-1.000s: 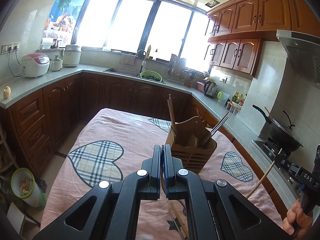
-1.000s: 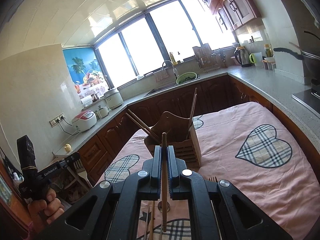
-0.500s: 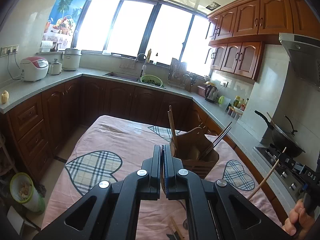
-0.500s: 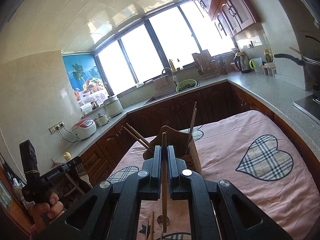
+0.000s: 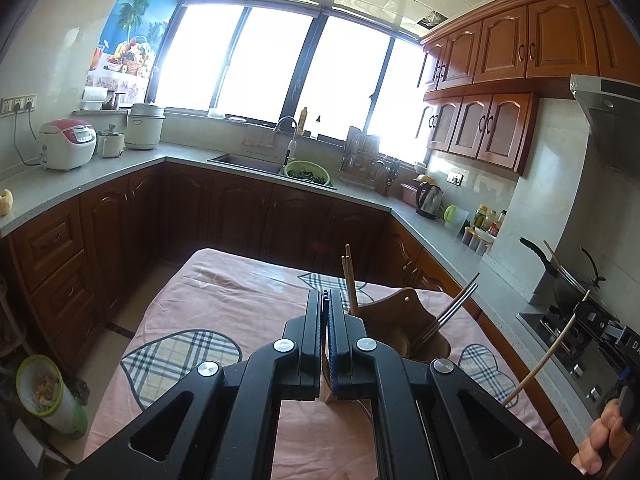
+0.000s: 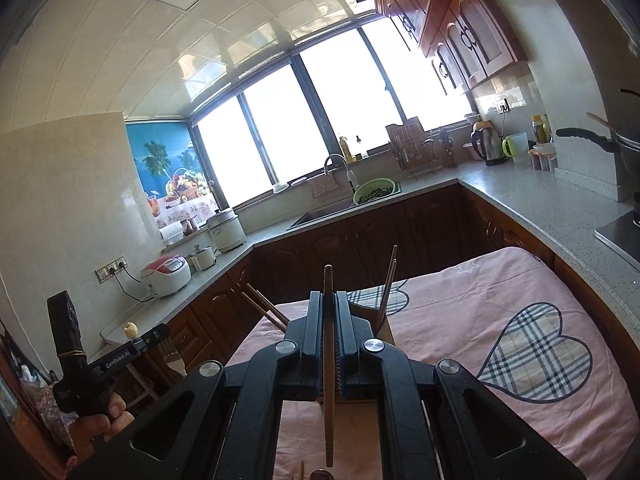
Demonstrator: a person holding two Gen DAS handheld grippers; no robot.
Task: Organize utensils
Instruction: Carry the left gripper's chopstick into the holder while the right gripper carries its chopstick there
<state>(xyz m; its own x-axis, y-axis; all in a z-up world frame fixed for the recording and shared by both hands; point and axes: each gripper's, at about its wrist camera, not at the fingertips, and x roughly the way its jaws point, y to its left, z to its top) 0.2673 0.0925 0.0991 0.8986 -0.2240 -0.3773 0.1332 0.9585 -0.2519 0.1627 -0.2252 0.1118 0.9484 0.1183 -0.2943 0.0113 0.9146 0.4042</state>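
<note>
A wooden utensil holder [image 5: 404, 330] stands on the pink tablecloth, with wooden chopsticks [image 5: 350, 276] and dark chopsticks [image 5: 460, 304] sticking out of it. My left gripper [image 5: 324, 300] is shut and empty, raised above the table in front of the holder. My right gripper [image 6: 328, 304] is shut on a single wooden chopstick [image 6: 329, 376], held upright above the table; the holder is mostly hidden behind its jaws, with chopsticks [image 6: 386, 288] rising past them. The right gripper with the chopstick [image 5: 540, 360] shows at the right edge of the left wrist view.
The table has a pink cloth with plaid hearts [image 6: 536, 348]. A few loose utensils lie at the near edge [image 6: 320, 474]. Kitchen counters, a sink [image 5: 248, 160] and a stove with a wok [image 5: 568, 280] surround the table. A bin [image 5: 44, 392] stands on the floor at left.
Both grippers have risen and tilted up, so the table and holder sit lower in view. The right gripper still holds the chopstick; the left stays shut.
</note>
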